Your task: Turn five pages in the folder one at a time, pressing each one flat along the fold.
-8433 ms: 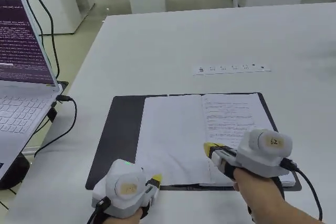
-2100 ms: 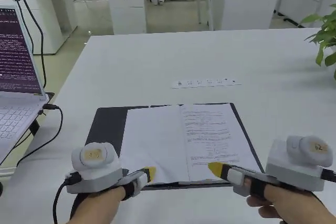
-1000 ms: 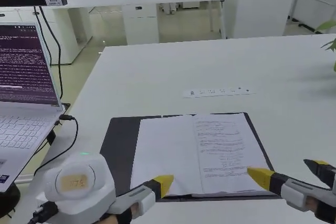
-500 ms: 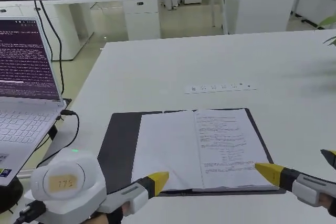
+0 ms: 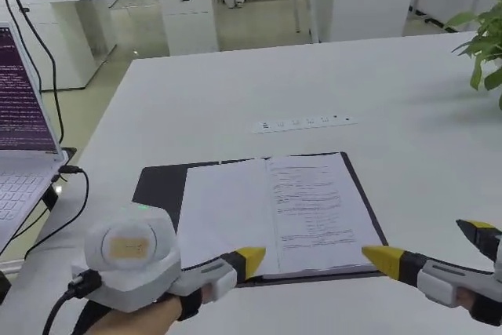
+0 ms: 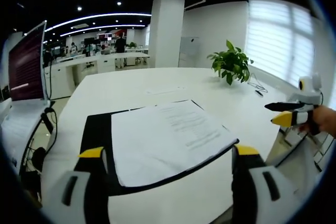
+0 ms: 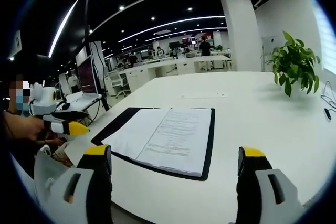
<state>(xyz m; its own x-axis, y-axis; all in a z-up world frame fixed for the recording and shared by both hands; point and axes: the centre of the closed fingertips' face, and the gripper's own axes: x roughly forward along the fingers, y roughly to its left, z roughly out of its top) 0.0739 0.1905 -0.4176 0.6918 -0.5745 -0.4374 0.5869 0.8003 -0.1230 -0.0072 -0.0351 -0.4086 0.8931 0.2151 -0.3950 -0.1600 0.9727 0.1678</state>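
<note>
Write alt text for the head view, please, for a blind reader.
An open folder lies on a white table, its right page printed. The left gripper and right gripper, both open, flank its near edge; a laptop stands left.

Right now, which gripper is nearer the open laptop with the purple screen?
Left. The left gripper hovers at the near edge of the black folder, on the side of the laptop. The right gripper is off the folder's near-right corner, farther away.

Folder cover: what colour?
Black. The folder cover frames the white pages; it shows clearest in the head view.
</note>
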